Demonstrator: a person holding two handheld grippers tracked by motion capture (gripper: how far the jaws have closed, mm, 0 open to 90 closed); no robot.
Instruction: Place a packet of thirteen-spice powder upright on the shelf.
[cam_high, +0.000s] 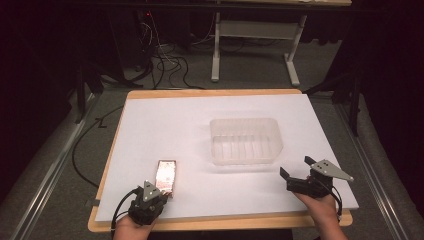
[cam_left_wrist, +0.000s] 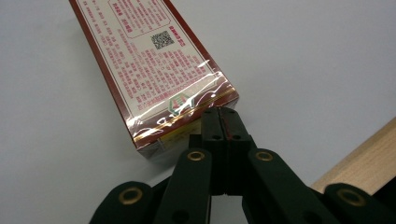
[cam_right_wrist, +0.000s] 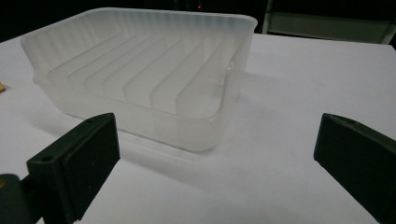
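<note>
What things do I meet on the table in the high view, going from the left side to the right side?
left gripper → red printed box → clear plastic container → right gripper

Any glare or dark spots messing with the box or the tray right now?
High view: box top washed out by glare, room around the table dark. Left gripper view: film highlights near the box end, print still legible. Right gripper view: tray evenly lit, jaws slightly soft.

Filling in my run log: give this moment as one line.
left gripper: shut, tips at box end | right gripper: open, facing clear tray | box flat on table
</note>
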